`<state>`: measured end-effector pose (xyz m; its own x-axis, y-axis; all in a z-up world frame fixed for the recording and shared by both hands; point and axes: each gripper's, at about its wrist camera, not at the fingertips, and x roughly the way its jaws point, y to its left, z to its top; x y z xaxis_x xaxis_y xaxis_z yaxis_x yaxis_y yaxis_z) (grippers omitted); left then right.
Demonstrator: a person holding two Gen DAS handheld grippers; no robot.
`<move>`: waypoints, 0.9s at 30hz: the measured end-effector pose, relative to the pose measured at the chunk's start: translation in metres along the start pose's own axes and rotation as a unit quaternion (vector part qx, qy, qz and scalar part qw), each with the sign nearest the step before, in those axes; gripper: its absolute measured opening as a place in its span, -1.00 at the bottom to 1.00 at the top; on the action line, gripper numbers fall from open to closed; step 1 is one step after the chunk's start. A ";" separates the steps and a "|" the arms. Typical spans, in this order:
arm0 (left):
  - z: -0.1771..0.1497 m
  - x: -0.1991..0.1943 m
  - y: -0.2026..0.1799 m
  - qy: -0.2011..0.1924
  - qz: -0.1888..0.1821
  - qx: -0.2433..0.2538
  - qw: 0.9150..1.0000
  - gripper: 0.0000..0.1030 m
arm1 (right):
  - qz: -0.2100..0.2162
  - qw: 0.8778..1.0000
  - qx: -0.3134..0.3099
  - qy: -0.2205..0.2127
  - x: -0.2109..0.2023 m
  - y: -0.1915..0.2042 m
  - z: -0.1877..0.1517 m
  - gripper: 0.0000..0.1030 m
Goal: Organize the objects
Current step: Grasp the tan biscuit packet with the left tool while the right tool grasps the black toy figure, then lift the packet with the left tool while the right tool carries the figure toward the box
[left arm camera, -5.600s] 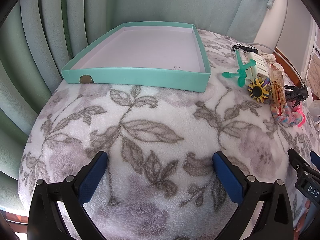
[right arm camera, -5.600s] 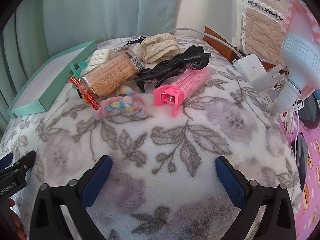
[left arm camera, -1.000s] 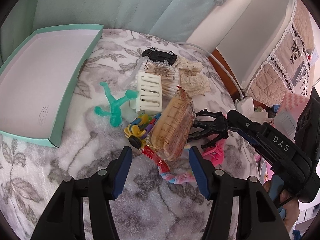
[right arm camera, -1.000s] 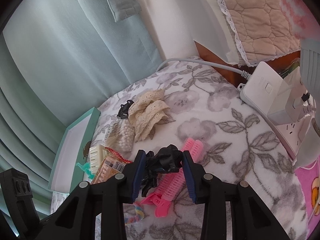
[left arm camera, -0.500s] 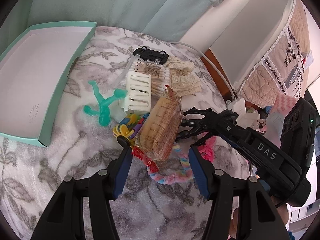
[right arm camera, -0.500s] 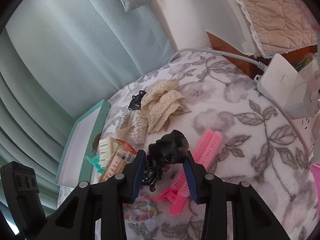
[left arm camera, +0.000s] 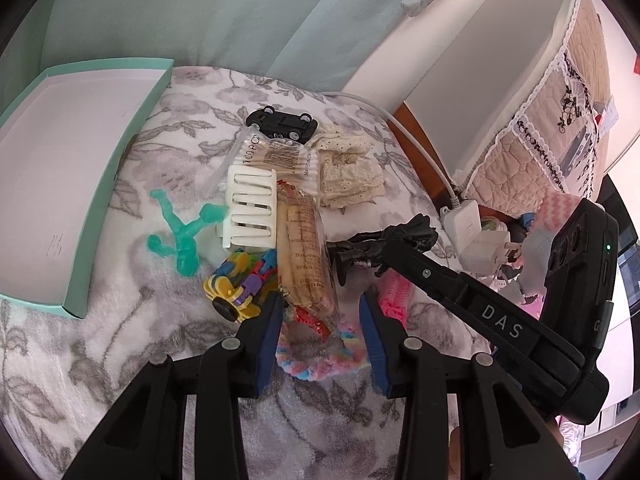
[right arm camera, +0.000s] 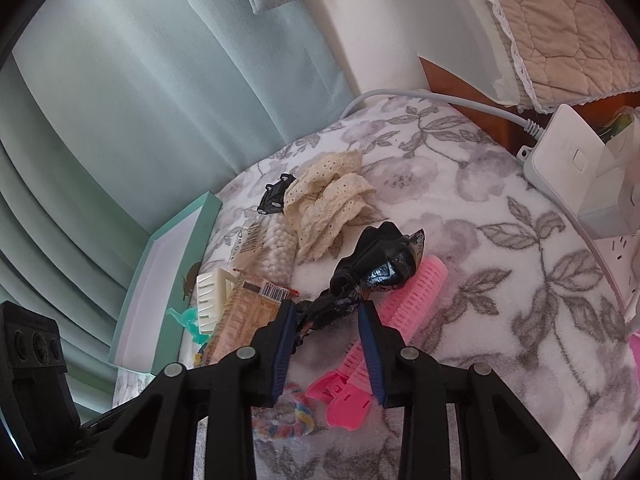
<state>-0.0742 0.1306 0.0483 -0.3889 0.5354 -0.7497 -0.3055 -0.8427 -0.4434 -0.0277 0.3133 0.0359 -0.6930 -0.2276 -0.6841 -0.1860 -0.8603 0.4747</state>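
A cracker packet lies on the flowered blanket. Its red-crimped near end sits between the fingers of my left gripper. That gripper is open but narrowed: the left finger is against the wrapper and a small gap shows at the right finger. My right gripper is shut on the tail of a black hair claw clip, held a little above the blanket with its shadow below. The same black hair claw clip shows at the tip of the right gripper in the left wrist view. A shallow teal box lies at the left.
Around the packet lie a rainbow scrunchie, a flower toy, a green figure, a white comb clip, a swab bag, a toy car and lace. A pink roller clip lies under the black clip. A power strip is at right.
My left gripper has moved forward over the packet's end and its fingers have narrowed. My right gripper has closed further on the black clip and lifted it off the pink roller clip.
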 end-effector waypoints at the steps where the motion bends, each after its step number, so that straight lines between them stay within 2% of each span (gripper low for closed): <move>1: 0.001 0.002 0.000 0.002 0.000 -0.001 1.000 -0.21 | 0.000 1.000 0.001 0.001 0.000 0.000 0.000 -0.33; 13: 0.017 0.021 0.000 0.018 0.008 -0.028 0.999 -0.24 | -0.004 1.000 0.013 0.020 0.013 0.000 0.008 -0.36; 19: 0.019 0.024 -0.001 0.016 0.014 -0.022 1.000 -0.25 | -0.007 0.999 0.021 0.025 0.018 -0.002 0.012 -0.38; 24: 0.020 0.028 0.000 0.024 0.018 -0.023 0.999 -0.42 | -0.015 0.999 0.011 0.034 0.022 0.002 0.015 -0.41; 27: 0.017 0.032 0.001 0.031 0.019 -0.027 0.999 -0.46 | -0.021 0.999 0.006 0.036 0.024 0.004 0.015 -0.43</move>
<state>-0.1020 0.1478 0.0323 -0.3438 0.4998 -0.7950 -0.2443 -0.8651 -0.4382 -0.0556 0.3110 0.0302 -0.6317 -0.2239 -0.7422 -0.2230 -0.8644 0.4506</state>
